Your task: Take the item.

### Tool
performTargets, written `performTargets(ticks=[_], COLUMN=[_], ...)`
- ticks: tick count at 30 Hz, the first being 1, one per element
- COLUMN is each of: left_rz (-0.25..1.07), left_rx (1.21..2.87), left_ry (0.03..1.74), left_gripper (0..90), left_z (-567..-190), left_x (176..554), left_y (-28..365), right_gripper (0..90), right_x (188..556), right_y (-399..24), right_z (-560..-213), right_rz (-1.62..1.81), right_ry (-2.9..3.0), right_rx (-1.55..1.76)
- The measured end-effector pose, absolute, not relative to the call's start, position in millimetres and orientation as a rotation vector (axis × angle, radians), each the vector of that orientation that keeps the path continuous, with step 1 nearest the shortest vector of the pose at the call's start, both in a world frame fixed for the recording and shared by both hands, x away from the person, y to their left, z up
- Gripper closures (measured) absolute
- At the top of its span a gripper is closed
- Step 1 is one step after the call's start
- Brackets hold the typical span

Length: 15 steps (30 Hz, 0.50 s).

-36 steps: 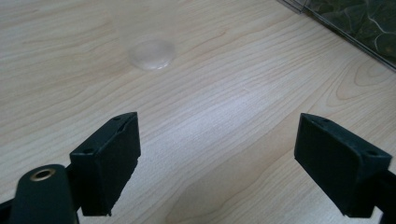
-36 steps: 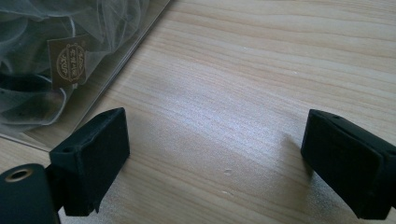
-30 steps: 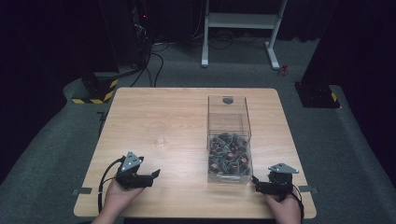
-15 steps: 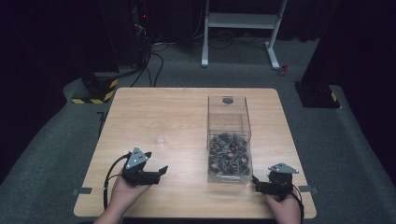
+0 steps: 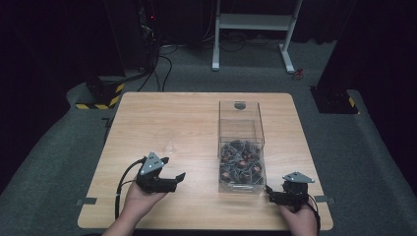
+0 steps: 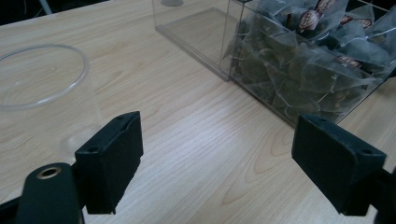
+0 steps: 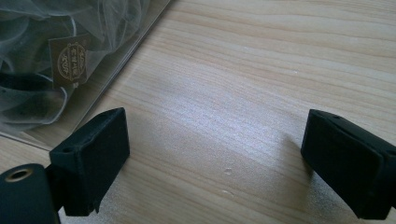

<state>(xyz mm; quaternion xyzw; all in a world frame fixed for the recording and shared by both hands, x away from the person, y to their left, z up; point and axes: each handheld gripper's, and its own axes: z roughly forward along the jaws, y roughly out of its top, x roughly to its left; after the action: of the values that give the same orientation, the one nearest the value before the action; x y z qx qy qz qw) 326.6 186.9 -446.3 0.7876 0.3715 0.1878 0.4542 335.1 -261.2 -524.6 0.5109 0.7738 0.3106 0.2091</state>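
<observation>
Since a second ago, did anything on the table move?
Only the left gripper moved: it slid forward and right, toward the clear cup and the clear box of tea bags. It grabbed nothing, jaws open. The right gripper, cup and box stayed put.

Desk (image 5: 196,113): one
Clear box (image 5: 241,123): one, two compartments
Tea bags (image 5: 241,160): many, too heaped to count
Clear cup (image 5: 167,143): one
Claws: two, left claw (image 5: 173,171) and right claw (image 5: 271,192)
</observation>
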Motion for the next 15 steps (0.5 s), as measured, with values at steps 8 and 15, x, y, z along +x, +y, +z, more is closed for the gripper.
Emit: performTargets(ticks=[8,15], left_rz=[0.438,0.416], left_rx=[1.937,1.939], left_ry=[0.890,0.859], left_gripper=[17.8,18.8], left_z=[-442.7,-440.3], left_x=[327.5,329.5], left_y=[175.8,164.3], right_gripper=[7.7,7.7], right_x=[335.1,335.1], right_y=[-261.2,-261.2], right_z=[-524.6,-524.6], right_rz=[0.864,0.864], right_ry=[2.153,2.153], right_rx=[1.421,1.421])
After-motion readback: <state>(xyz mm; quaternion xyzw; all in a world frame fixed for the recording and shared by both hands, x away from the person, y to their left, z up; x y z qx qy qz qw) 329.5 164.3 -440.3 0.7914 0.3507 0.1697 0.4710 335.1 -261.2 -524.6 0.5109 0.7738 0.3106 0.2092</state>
